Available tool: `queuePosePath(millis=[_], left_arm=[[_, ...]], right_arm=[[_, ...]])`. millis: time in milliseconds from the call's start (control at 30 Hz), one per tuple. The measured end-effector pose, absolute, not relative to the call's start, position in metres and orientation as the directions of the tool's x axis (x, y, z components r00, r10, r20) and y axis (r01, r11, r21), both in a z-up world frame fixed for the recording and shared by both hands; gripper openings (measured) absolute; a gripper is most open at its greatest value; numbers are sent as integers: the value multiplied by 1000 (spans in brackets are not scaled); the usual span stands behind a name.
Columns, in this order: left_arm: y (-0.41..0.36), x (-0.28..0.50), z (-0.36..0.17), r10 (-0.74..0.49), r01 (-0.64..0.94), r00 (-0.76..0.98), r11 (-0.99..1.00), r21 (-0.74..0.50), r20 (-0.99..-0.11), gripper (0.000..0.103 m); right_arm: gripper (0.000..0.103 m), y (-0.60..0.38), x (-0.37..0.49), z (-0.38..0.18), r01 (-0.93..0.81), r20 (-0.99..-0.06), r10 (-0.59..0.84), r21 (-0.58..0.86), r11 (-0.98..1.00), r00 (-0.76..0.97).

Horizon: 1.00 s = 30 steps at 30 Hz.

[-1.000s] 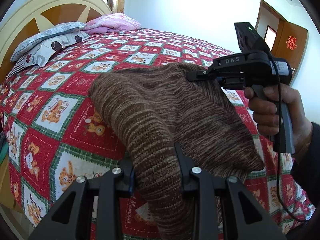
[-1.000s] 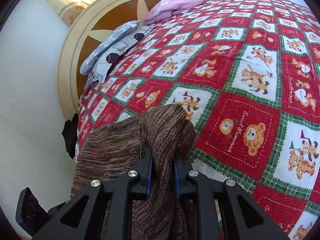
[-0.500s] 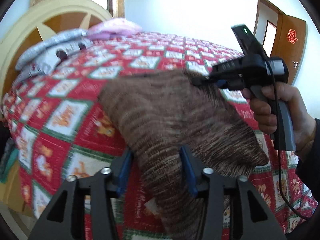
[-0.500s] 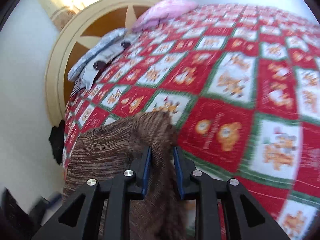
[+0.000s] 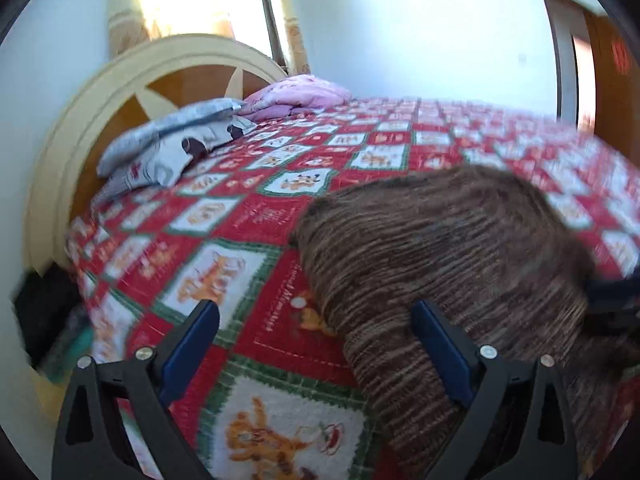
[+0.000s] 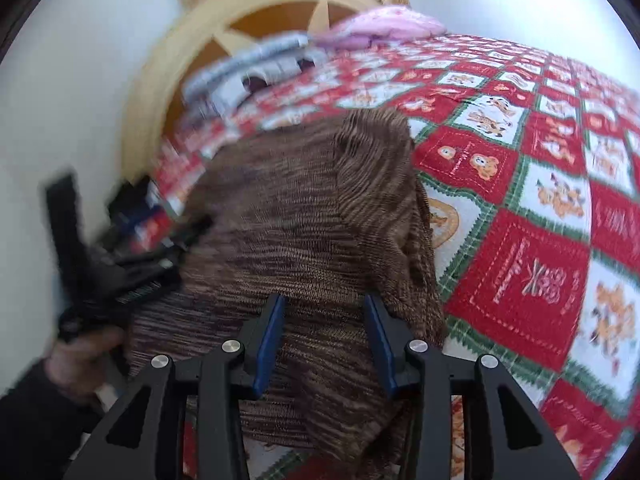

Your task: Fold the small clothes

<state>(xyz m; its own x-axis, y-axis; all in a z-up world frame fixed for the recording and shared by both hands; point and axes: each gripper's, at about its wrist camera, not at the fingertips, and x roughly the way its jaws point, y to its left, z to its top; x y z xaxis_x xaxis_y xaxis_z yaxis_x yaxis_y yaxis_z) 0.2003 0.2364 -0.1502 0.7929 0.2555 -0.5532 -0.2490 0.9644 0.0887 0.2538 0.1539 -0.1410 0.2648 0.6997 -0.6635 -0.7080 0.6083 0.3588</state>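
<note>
Now we let go: a second ago both pairs of tongs pinched the brown striped knitted garment (image 5: pixel 452 256), and at this moment both are releasing it. Our left gripper (image 5: pixel 316 344) is opening and stands about as wide as it goes; its blue pads (image 5: pixel 192 344) press on nothing, with bare quilt showing between them and the knit lying against only the right-hand finger. Our right gripper (image 6: pixel 324 340) is also opening, though it is only part-way apart; the knit lies under and between its blue pads (image 6: pixel 270 340), but they no longer squeeze it, so it has hold of nothing either.

The garment now rests on the red, white and green patchwork bedspread with bear pictures (image 5: pixel 248 216), near the edge of the bed closest to us, with part of it draping over that edge. In the right wrist view we see an upper layer doubled over onto the lower one, its fold line running along the right side (image 6: pixel 384 184), so we judge that one fold has just been laid down and dropped. In that same view our left hand (image 6: pixel 86 354) and its tool sit beside the garment's left border, blurred by motion.

For the task, this means the fold is placed but loose. We judge that smoothing it, or taking fresh corners for a second fold, comes next. The overhanging part could drag the knit off the bed's edge.
</note>
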Motion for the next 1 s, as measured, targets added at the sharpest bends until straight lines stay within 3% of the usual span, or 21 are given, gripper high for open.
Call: queuePosePath(millis=[233, 300, 600, 1000], left_arm=[[255, 198, -156, 139, -260, 791, 958, -121, -596, 103], [253, 185, -150, 132, -272, 787, 951, -146, -603, 103], [223, 131, -92, 88, -175, 851, 977, -123, -517, 103], [201, 111, -52, 64, -107, 900, 991, -75, -432, 103]], right_arm=[[44, 135, 229, -128, -648, -668, 666, 351, 675, 332], [50, 124, 218, -119, -633, -652, 656, 335, 698, 379], [59, 92, 158, -55, -613, -541, 572, 126, 780, 616], [62, 83, 121, -25, -634, -441, 595, 73, 770, 672]])
